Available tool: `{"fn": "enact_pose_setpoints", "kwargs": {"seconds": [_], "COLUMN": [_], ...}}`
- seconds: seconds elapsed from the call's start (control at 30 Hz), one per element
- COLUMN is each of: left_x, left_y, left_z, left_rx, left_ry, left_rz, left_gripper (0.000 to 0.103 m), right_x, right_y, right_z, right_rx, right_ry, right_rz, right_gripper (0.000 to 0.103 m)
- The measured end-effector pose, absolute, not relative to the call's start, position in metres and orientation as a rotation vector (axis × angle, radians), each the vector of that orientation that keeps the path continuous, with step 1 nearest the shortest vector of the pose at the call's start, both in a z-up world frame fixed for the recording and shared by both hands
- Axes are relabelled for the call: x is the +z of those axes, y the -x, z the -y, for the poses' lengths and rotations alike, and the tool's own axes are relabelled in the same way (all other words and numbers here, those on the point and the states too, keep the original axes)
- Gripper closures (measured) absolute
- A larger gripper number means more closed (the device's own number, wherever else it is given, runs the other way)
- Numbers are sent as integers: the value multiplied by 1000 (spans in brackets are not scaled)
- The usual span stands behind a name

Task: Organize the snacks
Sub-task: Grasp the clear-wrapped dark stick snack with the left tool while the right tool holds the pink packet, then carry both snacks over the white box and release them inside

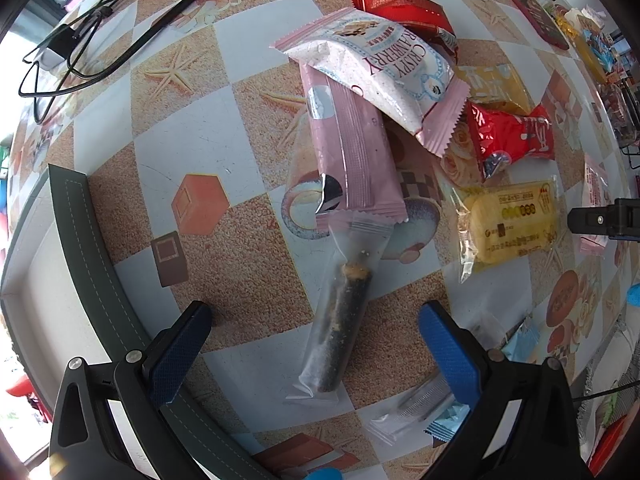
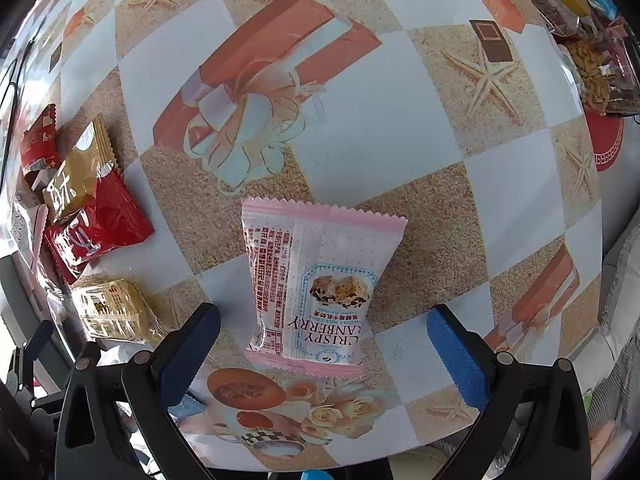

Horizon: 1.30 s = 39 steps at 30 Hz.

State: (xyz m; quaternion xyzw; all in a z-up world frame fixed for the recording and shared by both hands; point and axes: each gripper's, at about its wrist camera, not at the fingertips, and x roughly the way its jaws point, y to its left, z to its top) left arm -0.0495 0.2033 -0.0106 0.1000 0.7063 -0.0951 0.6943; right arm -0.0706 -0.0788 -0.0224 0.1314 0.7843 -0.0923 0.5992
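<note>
1. The left gripper (image 1: pixel 314 344) has its jaws spread wide and empty, one on each side of a clear-wrapped dark roll snack (image 1: pixel 340 320) that lies flat on the desk (image 1: pixel 192 136). The straddle suggests this packet is the one being lined up for a pick; nothing touches it yet.

2. The roll's far end tucks under a long pink packet (image 1: pixel 352 152), which is overlapped in turn by a pink cranberry pack (image 1: pixel 376 68). Lifting the roll would probably drag on that stack, so pulling it back from under looks safer.

3. Further out, a red packet (image 1: pixel 508 136), a gold one (image 1: pixel 492 88) and a yellow cake in clear wrap (image 1: pixel 512 220) sit loosely jumbled, seemingly unsorted. A dark stitched tray edge (image 1: pixel 92 264) at the left may be the destination, though I cannot confirm it.

4. The right gripper (image 2: pixel 324 336) is likewise open and holding nothing, its jaws flanking a second cranberry pack (image 2: pixel 316 284) lying alone on the desk.

5. That pack sits well apart from the red and gold heap (image 2: pixel 80 208) at the left edge, which leaves room for a clean grasp.
</note>
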Motion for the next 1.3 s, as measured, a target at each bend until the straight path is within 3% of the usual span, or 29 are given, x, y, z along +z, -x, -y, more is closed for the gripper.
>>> {"fn": "enact_pose_setpoints", "kwargs": {"seconds": [0.27,0.37,0.47,0.53,0.57,0.6,1.3], "left_x": [-13,-10,0,5,7,8,97], "left_y": [41,38,39,39,38,37,63], "left_z": [-200,-196,-187,-181,-179,-179,-234], "left_rx": [-175,-176,-209,-229,-233,-236,-210], "left_ry": [-226,-223,-245,-245,-240,-230,-73], "left_rz": [-1635,-1650,-1630,-1622,-1622,-1629,-1470], "left_gripper": [0,8,29,64,75,84,85], "right_x": [-12,-17,-10,-4,-1,1,71], "right_y": [66,69,69,67,65,64,68], "right_z": [86,80,76,73,71,71,27], "right_rx": [-213,-218,-203,-185,-177,-163,29], "right_ry": [-312,-307,-285,-266,-263,-275,-352], "right_rz": [-1827,-1827,-1798,-1786,-1780,-1778,-1624], "right_gripper": [0,4,23,42,60,61,62]}}
